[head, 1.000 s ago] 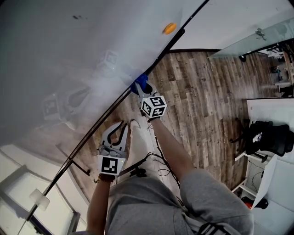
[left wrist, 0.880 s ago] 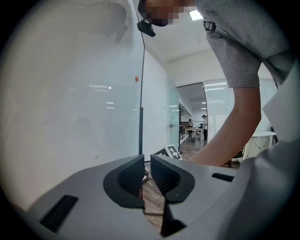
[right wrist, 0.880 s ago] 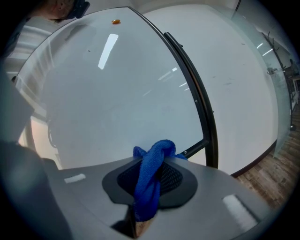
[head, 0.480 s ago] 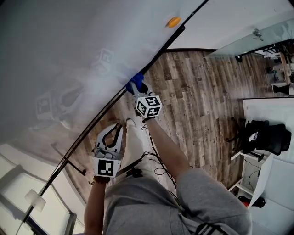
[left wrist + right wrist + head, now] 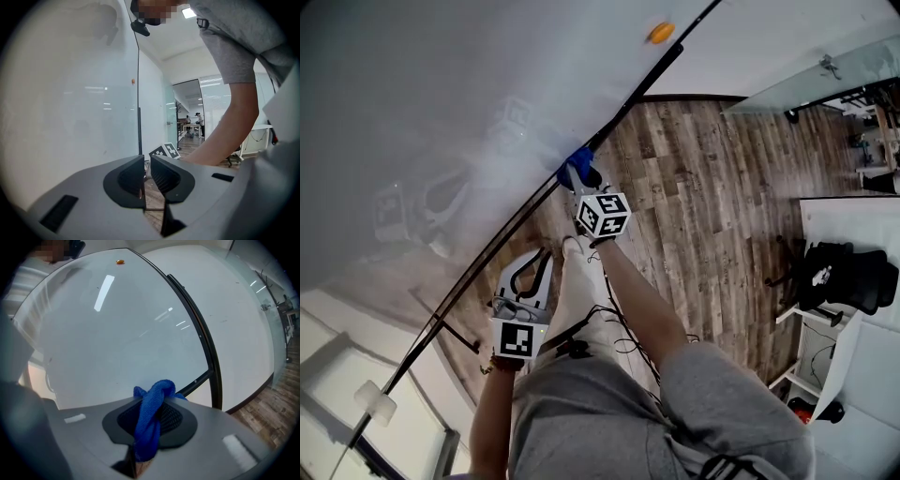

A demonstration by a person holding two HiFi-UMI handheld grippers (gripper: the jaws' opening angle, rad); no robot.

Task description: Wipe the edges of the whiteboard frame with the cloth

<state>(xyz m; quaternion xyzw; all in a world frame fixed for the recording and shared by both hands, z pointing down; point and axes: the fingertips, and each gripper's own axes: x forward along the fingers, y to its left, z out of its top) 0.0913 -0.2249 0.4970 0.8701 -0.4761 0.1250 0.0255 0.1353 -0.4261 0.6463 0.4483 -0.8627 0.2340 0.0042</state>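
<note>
My cloth point(image 5: 152, 413) is blue, my right gripper point(image 5: 149, 427) grey, its cube point(image 5: 602, 214) checked in black-and-white squares. White whiteboard point(image 5: 441, 94), black frame point(image 5: 213, 369), orange magnet point(image 5: 661, 33), brown-grey wood-grain floor point(image 5: 712, 187).

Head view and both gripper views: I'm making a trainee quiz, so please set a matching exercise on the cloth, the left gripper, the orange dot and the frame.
1 cloth
2 left gripper
3 orange dot
4 frame

A black
B on the whiteboard face
C jaws together, nothing between them
D pinched in the right gripper

Pairs: 1-D, 2-C, 3-B, 4-A.
</note>
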